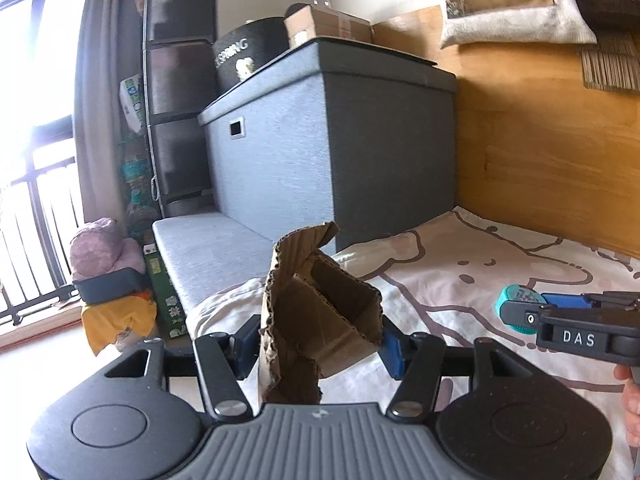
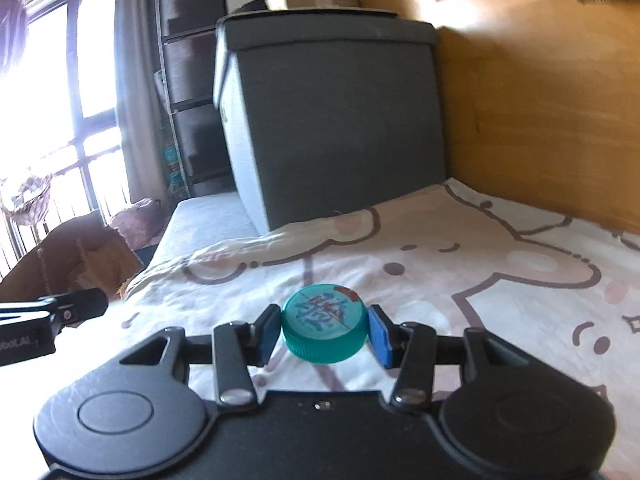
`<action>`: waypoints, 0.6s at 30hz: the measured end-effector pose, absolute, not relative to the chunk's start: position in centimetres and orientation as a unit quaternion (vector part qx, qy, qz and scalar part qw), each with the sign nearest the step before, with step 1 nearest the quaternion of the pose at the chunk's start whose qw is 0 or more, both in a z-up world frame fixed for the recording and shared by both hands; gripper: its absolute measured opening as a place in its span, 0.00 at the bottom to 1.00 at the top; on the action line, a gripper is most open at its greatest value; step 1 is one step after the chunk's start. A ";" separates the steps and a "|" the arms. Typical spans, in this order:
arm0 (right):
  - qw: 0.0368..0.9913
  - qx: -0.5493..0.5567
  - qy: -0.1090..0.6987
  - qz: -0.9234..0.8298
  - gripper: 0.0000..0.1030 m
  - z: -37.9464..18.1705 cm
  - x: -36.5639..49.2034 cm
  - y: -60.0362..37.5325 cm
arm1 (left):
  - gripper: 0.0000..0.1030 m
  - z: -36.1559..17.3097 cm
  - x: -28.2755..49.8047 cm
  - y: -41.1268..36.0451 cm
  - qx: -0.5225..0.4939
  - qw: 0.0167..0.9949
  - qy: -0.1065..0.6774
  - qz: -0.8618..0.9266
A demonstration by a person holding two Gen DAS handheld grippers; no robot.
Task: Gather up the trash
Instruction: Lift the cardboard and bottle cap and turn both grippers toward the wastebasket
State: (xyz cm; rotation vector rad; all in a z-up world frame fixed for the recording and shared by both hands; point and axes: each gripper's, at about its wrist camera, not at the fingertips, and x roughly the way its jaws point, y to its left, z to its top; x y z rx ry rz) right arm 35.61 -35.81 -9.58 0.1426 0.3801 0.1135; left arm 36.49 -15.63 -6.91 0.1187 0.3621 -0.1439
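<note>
A torn, crumpled piece of brown corrugated cardboard (image 1: 316, 320) stands up between the blue pads of my left gripper (image 1: 320, 344), which is shut on it above the bed. My right gripper (image 2: 325, 334) is shut on a teal plastic bottle cap (image 2: 325, 322) with printed lettering on top, pinched at both sides. In the left wrist view the right gripper (image 1: 520, 312) enters from the right edge with the cap (image 1: 516, 300) at its tip. In the right wrist view the cardboard (image 2: 76, 256) and part of the left gripper show at the far left.
A white bedsheet with a cartoon print (image 2: 460, 264) lies below both grippers. A tall grey fabric storage box (image 1: 320, 148) stands ahead on a grey bench (image 1: 208, 256), with a wooden wall panel (image 1: 540, 140) to the right. Drawers, a curtain and a bright window fill the left.
</note>
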 end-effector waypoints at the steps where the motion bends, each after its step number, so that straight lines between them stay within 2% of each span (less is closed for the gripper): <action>1: 0.978 0.069 0.189 0.058 0.47 -9.4 35.2 -35.5 | 0.58 -6.8 36.0 -15.3 0.058 0.979 0.182 -0.070; 18: 0.972 0.031 0.219 0.074 0.47 -5.6 27.7 -29.7 | 0.59 -5.1 28.0 -8.3 -0.016 0.974 0.225 -0.019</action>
